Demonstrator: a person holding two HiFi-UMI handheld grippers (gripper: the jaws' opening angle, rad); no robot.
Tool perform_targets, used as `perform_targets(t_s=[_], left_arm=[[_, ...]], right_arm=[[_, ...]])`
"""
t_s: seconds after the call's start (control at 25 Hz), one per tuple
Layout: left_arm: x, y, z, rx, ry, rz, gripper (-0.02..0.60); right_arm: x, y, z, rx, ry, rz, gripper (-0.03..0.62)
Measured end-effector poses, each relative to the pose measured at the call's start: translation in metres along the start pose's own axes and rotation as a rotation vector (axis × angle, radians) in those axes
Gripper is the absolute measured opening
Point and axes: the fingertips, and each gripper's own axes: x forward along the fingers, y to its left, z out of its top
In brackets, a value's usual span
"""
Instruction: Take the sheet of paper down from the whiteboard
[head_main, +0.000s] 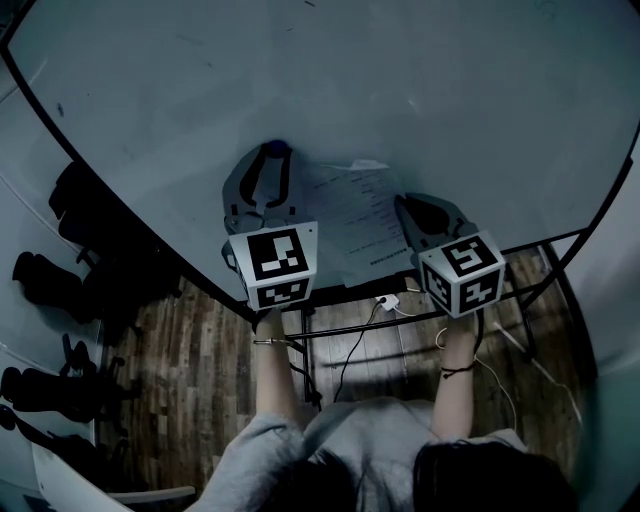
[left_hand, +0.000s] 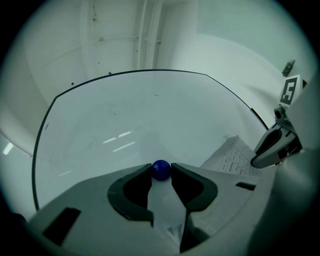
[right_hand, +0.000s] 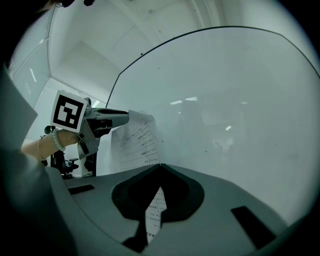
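Observation:
The printed sheet of paper (head_main: 352, 215) hangs against the whiteboard (head_main: 400, 90) between my two grippers. My left gripper (head_main: 272, 158) is at the sheet's upper left corner, shut on a round blue magnet (left_hand: 161, 169) that sits between its jaw tips against the board. My right gripper (head_main: 408, 212) is shut on the sheet's right edge. In the right gripper view the paper (right_hand: 135, 137) runs from the closed jaws (right_hand: 160, 165) towards the left gripper (right_hand: 102, 120). In the left gripper view the sheet (left_hand: 231, 157) bows off the board beside the right gripper (left_hand: 276, 146).
The whiteboard's black frame (head_main: 520, 245) and its stand (head_main: 400, 315) are just below the grippers. A cable with a white plug (head_main: 386, 301) lies on the wooden floor (head_main: 190, 360). Black chairs (head_main: 75, 215) stand at the left.

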Motion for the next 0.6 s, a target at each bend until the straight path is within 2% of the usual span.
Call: perform_targets(t_s=[0.36, 0.6], left_arm=[[-0.006, -0.005, -0.007, -0.089, -0.001, -0.021, 0.118], [-0.015, -0.012, -0.023, -0.197, 0.029, -0.058, 0.118]], right_arm=[[-0.013, -0.005, -0.006, 0.004, 0.009, -0.023, 0.0], [-0.017, -0.007, -0.009, 0.0, 0.02, -0.034, 0.0]])
